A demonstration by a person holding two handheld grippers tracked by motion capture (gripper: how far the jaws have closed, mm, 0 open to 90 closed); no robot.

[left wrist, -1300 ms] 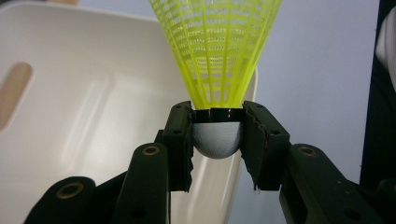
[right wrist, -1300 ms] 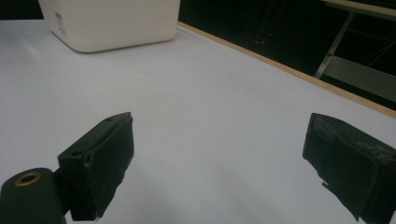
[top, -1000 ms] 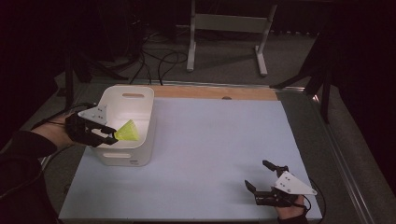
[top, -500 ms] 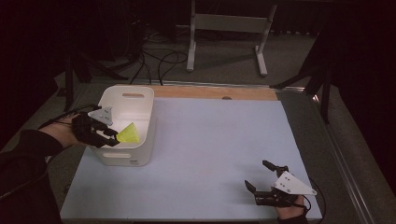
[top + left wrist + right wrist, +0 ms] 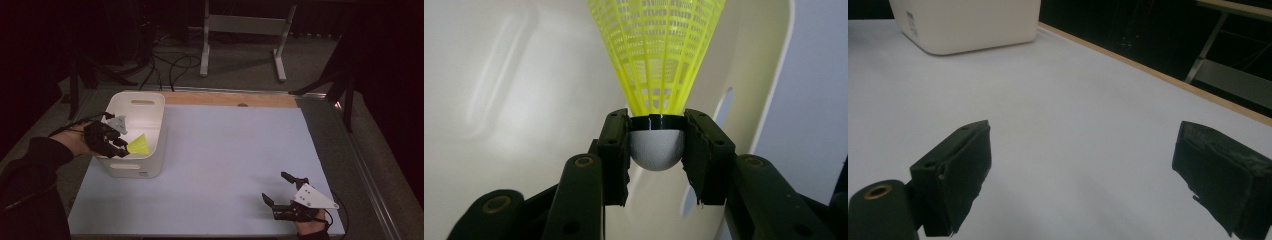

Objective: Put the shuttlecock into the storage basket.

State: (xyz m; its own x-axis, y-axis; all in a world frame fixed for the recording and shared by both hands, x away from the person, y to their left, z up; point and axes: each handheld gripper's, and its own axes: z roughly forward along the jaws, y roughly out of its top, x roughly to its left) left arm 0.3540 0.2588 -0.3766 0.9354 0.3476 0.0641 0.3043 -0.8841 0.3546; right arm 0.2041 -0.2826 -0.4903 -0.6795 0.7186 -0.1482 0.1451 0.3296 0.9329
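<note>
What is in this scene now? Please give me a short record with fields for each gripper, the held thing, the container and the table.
left gripper: shut on the shuttlecock, over the bin
shuttlecock: yellow skirt, grey-white round cap clamped between the jaws, skirt pointing into the bin
bin: white, handle slots in its walls, at the table's left side
right gripper: open, holding nothing, low at the table's near right
table: pale blue top, wooden strip along far edge

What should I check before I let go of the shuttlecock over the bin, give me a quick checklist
1. Left claw shut on the shuttlecock at its cork: ok.
2. Shuttlecock within the white bin opening: ok.
3. Bin upright on the table: ok.
4. Bin floor free under the drop: cannot tell.
5. Right claw open, apart from the bin: ok.
</note>
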